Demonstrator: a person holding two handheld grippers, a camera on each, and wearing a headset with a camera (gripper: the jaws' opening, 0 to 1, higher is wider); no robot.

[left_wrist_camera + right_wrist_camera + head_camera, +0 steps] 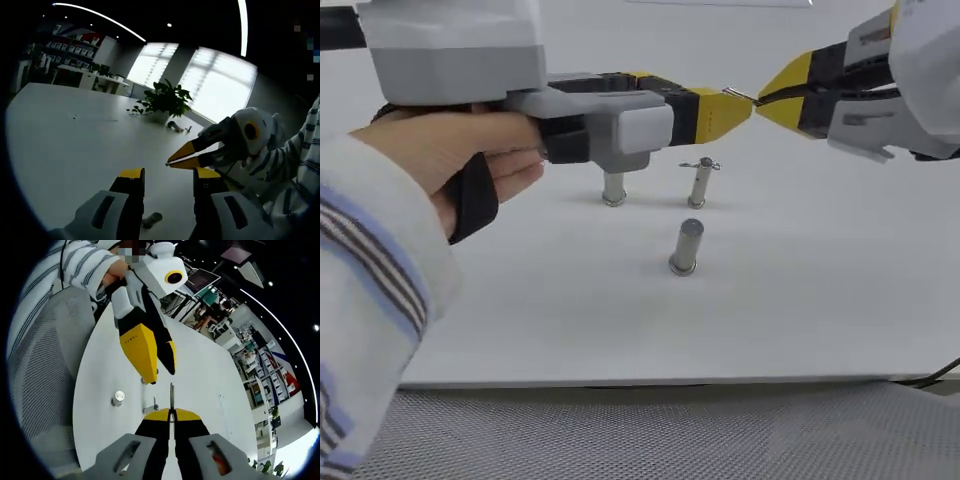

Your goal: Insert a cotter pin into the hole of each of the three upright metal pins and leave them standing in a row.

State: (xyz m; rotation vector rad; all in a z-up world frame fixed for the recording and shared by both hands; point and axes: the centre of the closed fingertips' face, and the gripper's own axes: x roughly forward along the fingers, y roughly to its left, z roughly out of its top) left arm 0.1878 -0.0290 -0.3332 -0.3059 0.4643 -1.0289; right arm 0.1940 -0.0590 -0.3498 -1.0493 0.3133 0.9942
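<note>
White bench carries three upright pins: front pin at centre, with left pin and right pin behind it. A cotter sits through the right pin's top. Toward the head view's upper right, the right gripper is clamped on a second cotter. That one seems just short of the left gripper, whose jaws stand wide.

A broad white worktop stretches across a dim open-plan room. Tall bright windows glow behind a leafy potted plant. Stocked shelves line the far wall. Curved light strips cross the dark ceiling. Grey mesh borders the worktop's near edge.
</note>
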